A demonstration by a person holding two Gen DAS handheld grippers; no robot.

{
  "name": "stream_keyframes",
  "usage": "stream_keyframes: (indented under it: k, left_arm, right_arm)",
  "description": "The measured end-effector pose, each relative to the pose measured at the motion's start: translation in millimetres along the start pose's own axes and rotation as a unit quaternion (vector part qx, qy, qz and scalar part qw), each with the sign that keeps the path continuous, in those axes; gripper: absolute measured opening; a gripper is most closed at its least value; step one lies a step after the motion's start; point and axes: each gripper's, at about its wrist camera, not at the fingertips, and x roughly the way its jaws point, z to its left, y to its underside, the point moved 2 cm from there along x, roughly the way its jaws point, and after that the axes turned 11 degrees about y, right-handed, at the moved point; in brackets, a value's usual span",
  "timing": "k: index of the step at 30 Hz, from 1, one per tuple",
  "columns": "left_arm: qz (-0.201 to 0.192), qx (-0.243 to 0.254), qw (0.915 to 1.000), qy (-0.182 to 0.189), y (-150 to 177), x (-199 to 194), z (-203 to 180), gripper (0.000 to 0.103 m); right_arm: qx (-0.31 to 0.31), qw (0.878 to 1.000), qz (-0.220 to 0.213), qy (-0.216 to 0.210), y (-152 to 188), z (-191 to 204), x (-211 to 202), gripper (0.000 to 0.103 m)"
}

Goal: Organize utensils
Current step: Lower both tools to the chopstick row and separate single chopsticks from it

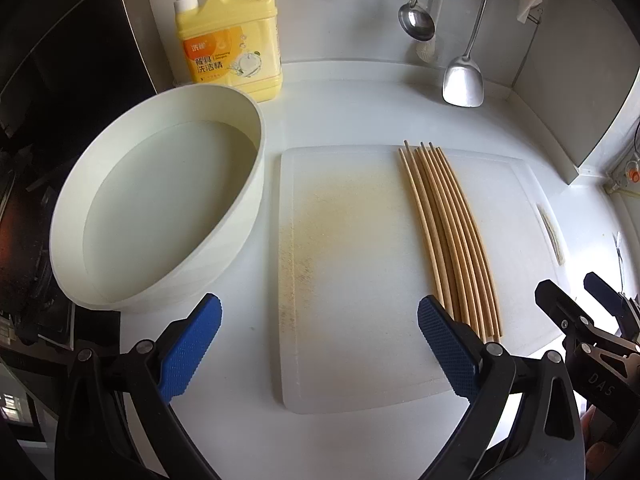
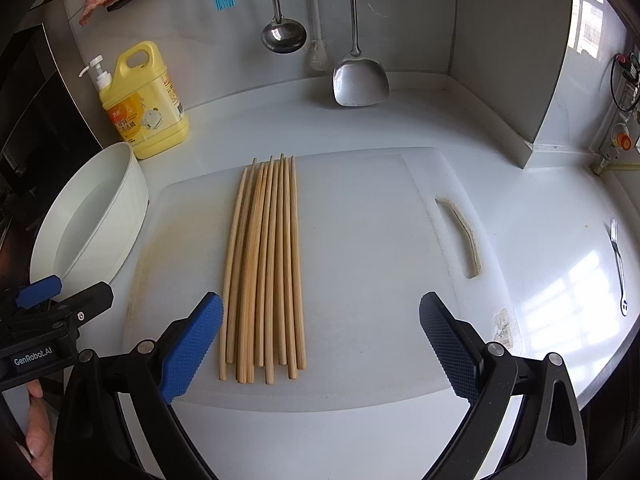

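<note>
Chopsticks (image 2: 262, 268) lay bundled lengthwise on the board (image 2: 360, 240), basin (image 1: 160, 208) to the left. Left gripper (image 1: 320, 352) and right gripper (image 2: 322, 344) both hovered with jaws apart, empty. Sticks likely light, stiff, prone to roll; best pinched across thick near ends.

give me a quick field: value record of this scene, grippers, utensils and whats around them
left gripper: open, holding nothing, over the board's near end
right gripper: open, holding nothing, chopstick ends between its fingers
chopsticks: bundle lying side by side on the board, untouched
cutting board: white, flat on the counter
basin: white, left of the board, holds water
soap bottle: yellow, behind the basin
ladle: hanging on the wall
spatula: hanging beside the ladle
fork: on the counter right of the board
</note>
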Motion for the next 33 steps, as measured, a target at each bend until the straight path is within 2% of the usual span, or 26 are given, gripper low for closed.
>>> stream_keyframes:
  k: [5, 8, 12, 15, 17, 20, 24, 29, 33]
  left_arm:
    - [-0.023, -0.023, 0.9993, -0.016, -1.7, 15.5, -8.4, 0.097]
    - [-0.045, -0.040, 0.9979, -0.024, -2.6, 19.9, -11.8, 0.097]
    - [-0.046, -0.047, 0.9976, -0.022, -3.1, 33.1, -16.8, 0.097]
    - [-0.060, -0.046, 0.9969, -0.022, -3.9, 38.8, -16.8, 0.097]
    - [-0.063, -0.048, 0.9966, -0.021, -5.0, 43.4, -15.7, 0.097]
    - [-0.068, -0.051, 0.9963, -0.010, -5.8, 49.6, -14.3, 0.097]
    - [-0.075, -0.038, 0.9964, -0.012, -2.7, 56.3, -15.4, 0.097]
    - [-0.071, -0.031, 0.9970, -0.005, -0.5, 64.6, -15.9, 0.097]
    - [-0.070, -0.033, 0.9970, -0.001, -1.1, 66.7, -13.5, 0.097]
  right_arm:
    - [-0.024, 0.999, -0.020, -0.020, -6.4, -11.8, 18.7, 0.094]
    - [-0.041, 0.999, -0.017, -0.028, -13.8, -17.1, 34.9, 0.094]
    - [-0.057, 0.998, -0.030, -0.024, -24.1, -18.5, 49.7, 0.094]
    - [-0.047, 0.998, -0.015, -0.044, -30.5, -18.4, 60.9, 0.094]
    - [-0.043, 0.998, -0.005, -0.035, -32.1, -17.4, 69.6, 0.094]
    - [-0.046, 0.999, -0.017, -0.012, -31.8, -15.3, 75.9, 0.094]
    - [-0.044, 0.999, -0.020, -0.009, -31.0, -11.4, 82.8, 0.094]
    - [-0.062, 0.997, -0.038, 0.036, -31.6, -5.3, 84.2, 0.094]
    - [-0.066, 0.996, -0.035, 0.038, -32.5, -1.5, 87.3, 0.094]
